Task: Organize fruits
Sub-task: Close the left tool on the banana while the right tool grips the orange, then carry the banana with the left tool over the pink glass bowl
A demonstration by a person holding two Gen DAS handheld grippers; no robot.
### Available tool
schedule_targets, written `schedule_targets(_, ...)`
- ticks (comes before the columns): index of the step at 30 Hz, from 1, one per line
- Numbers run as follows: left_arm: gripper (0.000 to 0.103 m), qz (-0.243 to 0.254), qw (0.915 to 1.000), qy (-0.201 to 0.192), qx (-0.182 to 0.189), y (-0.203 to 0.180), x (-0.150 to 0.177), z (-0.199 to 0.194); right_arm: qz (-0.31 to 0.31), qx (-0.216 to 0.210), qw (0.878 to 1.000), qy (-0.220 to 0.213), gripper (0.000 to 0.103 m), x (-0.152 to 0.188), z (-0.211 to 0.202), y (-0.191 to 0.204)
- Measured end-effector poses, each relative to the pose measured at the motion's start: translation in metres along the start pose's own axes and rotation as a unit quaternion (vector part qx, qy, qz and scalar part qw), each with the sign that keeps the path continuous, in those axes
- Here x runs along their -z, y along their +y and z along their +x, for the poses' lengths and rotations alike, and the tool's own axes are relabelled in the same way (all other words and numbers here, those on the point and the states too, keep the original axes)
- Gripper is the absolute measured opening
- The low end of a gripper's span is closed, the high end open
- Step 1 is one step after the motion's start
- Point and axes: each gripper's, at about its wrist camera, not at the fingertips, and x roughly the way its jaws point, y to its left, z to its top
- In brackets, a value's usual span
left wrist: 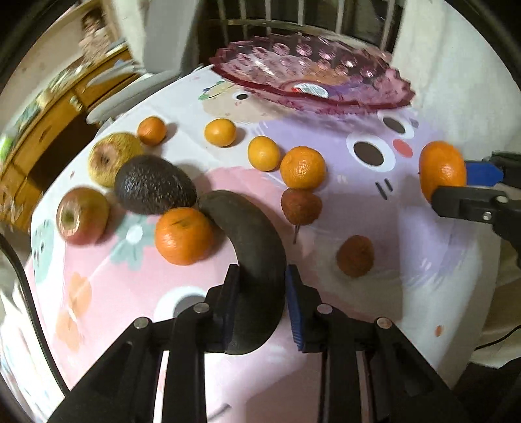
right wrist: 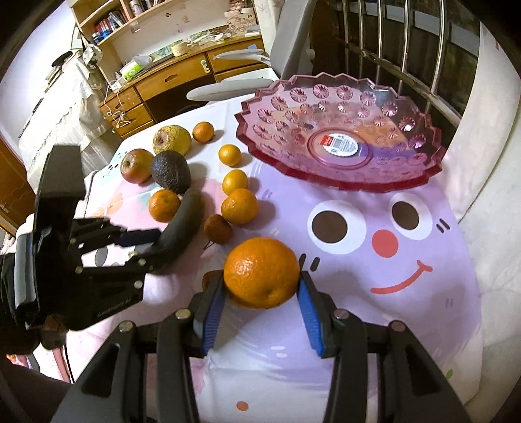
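A wooden desk (right wrist: 182, 81) with drawers is placed against the far wall, and shelves (right wrist: 130, 19) with books are mounted above it. Metal bars (right wrist: 390, 48) are seen behind the table.

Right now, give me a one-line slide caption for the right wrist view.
Right hand-held gripper holds an orange before the empty pink bowl; left hand-held gripper grips a blackened banana.
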Motion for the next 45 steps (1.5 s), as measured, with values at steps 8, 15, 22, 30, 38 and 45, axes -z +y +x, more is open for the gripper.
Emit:
schedule_targets(8,0.025,-0.11,0.9935,-0.029,-0.01,0.002,-0.004,-0.029,-0.006,-0.05,0.999,0.016,0.045,-0.015,0.003,-0.022)
schedule_targets(15,0.005,-0.18,0.9781,-0.096,-0.04,-0.008,-0.041,-0.07,-0.05,-0.091,0.994,0.018,0.045,-0.041,-0.011,-0.041)
schedule_targets(22,0.005,-0.272,0.9579,-0.077,-0.05,-0.001,-0.054,-0.064,-0.077,-0.115,0.99,0.02,0.045,-0.066,-0.016,-0.067)
schedule_targets(30,0.02,-0.413,0.9106,0.011,0.023,0.01,-0.003,-0.028,-0.084,-0.132,0.987,0.027,0.044,-0.083,-0.018,-0.088)
schedule_targets(38,0.045,-0.527,0.8442,0.03,0.096,0.007,0.04,0.002,-0.094,-0.138,0.985,0.034,0.045,-0.088,-0.021,-0.096)
schedule_targets(45,0.051,-0.54,0.8358,0.032,0.094,-0.003,0.034,0.016,-0.101,-0.136,0.985,0.04,0.044,-0.088,-0.023,-0.108)
